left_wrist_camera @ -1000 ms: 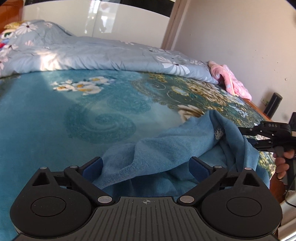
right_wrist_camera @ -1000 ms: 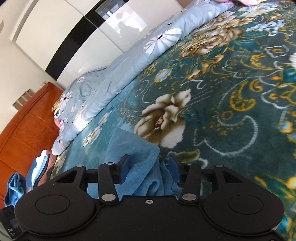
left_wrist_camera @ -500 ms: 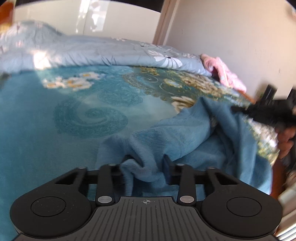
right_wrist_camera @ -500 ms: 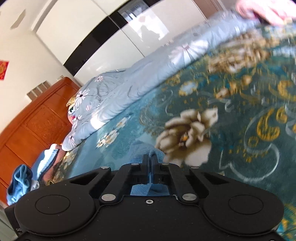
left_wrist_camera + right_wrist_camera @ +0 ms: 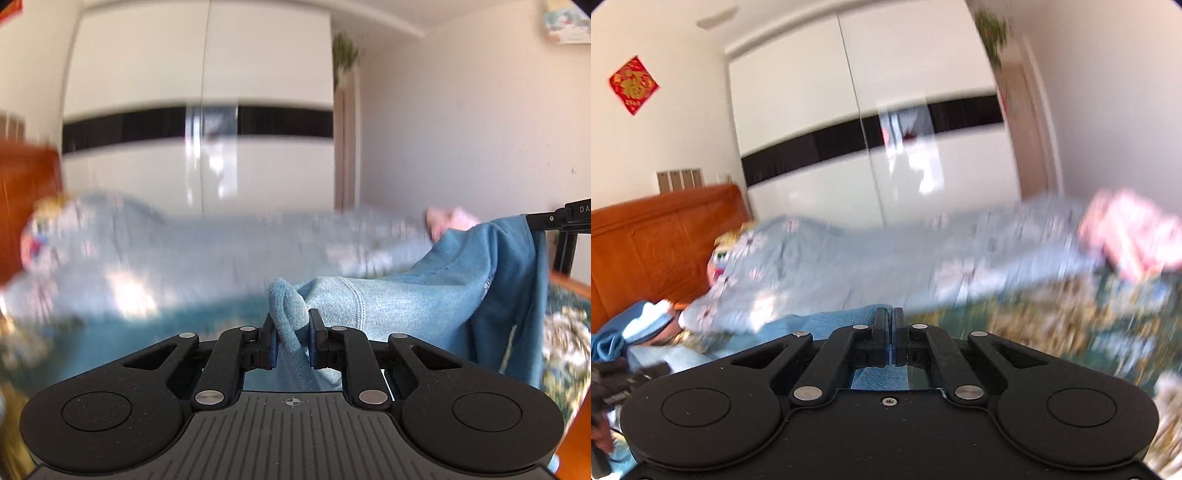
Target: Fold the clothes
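Blurred bed (image 5: 184, 332) across mid-frame, wardrobe (image 5: 199, 147) behind. Blue garment (image 5: 461, 288) clamped by left gripper (image 5: 291, 332), jaws just closed; right gripper (image 5: 890, 338) likewise pinched shut on it.

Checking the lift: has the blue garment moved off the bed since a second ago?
Yes. The blue garment has risen: it lay crumpled on the bed, now it hangs stretched between both grippers, reaching up against the wall.
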`<state>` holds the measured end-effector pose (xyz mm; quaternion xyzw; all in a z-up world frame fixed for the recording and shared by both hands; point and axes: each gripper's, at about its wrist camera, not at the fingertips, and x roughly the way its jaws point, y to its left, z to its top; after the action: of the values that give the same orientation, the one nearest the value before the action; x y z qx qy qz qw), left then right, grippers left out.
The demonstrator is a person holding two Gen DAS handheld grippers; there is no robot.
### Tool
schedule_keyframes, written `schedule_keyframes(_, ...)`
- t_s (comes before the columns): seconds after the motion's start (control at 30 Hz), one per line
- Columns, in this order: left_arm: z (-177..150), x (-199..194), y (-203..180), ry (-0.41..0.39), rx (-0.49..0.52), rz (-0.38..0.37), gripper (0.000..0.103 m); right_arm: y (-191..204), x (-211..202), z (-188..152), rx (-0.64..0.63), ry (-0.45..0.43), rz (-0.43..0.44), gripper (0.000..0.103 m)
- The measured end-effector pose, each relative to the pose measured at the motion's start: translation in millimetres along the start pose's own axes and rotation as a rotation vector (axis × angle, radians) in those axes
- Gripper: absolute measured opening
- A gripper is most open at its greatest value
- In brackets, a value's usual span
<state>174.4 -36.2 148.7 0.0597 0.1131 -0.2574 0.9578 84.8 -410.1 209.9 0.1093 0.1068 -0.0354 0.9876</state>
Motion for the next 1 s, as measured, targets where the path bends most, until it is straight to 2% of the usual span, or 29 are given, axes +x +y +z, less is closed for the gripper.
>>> schedule_keyframes(0.23,81.6,-65.8,3.0,-0.242,0.038,0.032,0.013,25.7,-61.1,67.3,-0.122,-0.205,-0.039,0.003)
schedule_keyframes(0.37,103.1,-111.1,-3.1,-0.353,0.088,0.058,0.013,42.6,-96.5,83.5,-0.197,-0.290,-0.036,0.002)
schedule_keyframes(0.43,107.7,-130.4,-6.2,-0.378,0.104,0.062,0.013,48.4,-112.0,85.6,-0.224,-0.325,-0.031,0.002)
schedule_keyframes(0.63,102.6,-173.7,-22.7,-0.406,0.198,0.064,0.013,56.3,-153.7,87.8,-0.279,-0.410,0.004,0.002)
schedule_keyframes(0.73,100.4,-172.3,-26.5,-0.389,0.227,0.068,0.014,61.7,-163.8,90.5,-0.319,-0.427,0.006,0.002)
schedule_keyframes(0.8,99.8,-163.8,-26.6,-0.373,0.231,0.067,0.014,61.4,-156.2,92.9,-0.325,-0.418,0.005,0.002)
schedule_keyframes(0.9,93.5,-138.7,-22.1,-0.325,0.225,0.073,0.014,55.2,-123.6,91.6,-0.313,-0.372,-0.005,0.002)
schedule_keyframes(1.0,77.9,-94.5,-14.6,-0.231,0.204,0.074,0.014,47.3,-67.9,77.1,-0.303,-0.264,-0.025,0.002)
